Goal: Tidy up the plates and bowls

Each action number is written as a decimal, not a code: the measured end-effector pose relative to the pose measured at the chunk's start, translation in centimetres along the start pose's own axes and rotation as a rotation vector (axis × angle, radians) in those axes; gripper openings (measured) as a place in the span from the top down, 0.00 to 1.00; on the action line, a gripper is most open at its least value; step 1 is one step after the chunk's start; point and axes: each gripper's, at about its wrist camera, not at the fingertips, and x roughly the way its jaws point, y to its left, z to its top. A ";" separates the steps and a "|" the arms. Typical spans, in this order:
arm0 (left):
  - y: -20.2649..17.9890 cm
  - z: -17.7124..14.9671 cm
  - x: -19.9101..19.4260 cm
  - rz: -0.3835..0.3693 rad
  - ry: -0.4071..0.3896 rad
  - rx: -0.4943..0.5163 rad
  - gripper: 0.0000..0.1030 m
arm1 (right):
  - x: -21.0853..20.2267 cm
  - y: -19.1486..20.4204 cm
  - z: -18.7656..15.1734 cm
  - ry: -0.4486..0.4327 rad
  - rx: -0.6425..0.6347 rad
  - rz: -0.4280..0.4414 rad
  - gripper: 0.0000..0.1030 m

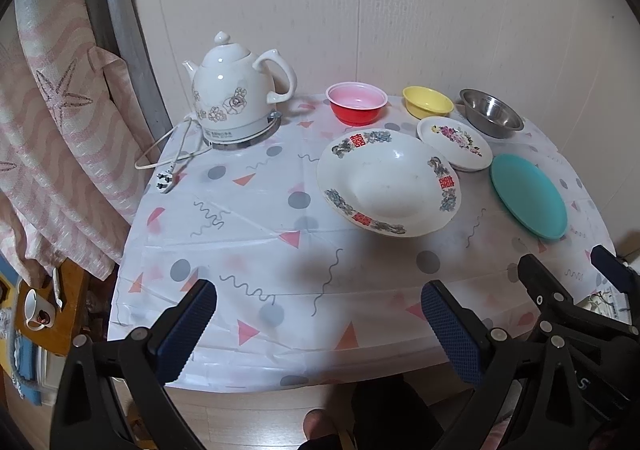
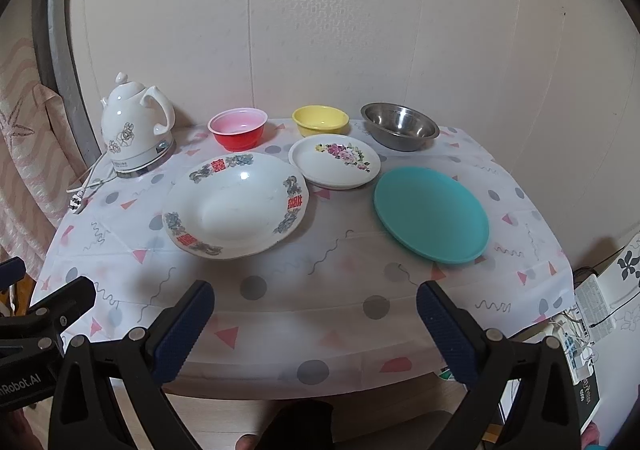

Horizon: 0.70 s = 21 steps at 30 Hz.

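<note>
pale papered wall [image 2: 320,29], patterned tablecloth [image 2: 280,290], wood floor [image 1: 248,418]

Both wrist views set above the near edge of the table [image 1: 280,314], facing forward and down toward the back wall. Left view offset leftward, kettle [image 1: 236,97] near centre-left; right view offset rightward, kettle [image 2: 134,129] at far left. Moderate distance. Shared: whole tabletop, kettle, all dishes beside it.
</note>
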 end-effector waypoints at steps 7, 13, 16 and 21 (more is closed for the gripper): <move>-0.1 0.1 0.3 -0.003 0.007 0.002 0.00 | 0.2 -0.3 0.1 0.001 0.009 -0.008 0.00; -0.1 0.0 0.4 -0.009 0.007 0.001 0.00 | 0.3 -0.2 0.1 0.001 0.004 -0.010 0.00; 0.0 0.0 0.5 -0.008 0.008 0.002 0.00 | 0.3 -0.1 0.2 0.001 0.003 -0.010 0.00; 0.0 0.1 0.7 -0.010 0.010 0.001 0.00 | 0.3 -0.1 0.3 -0.001 0.007 -0.016 0.00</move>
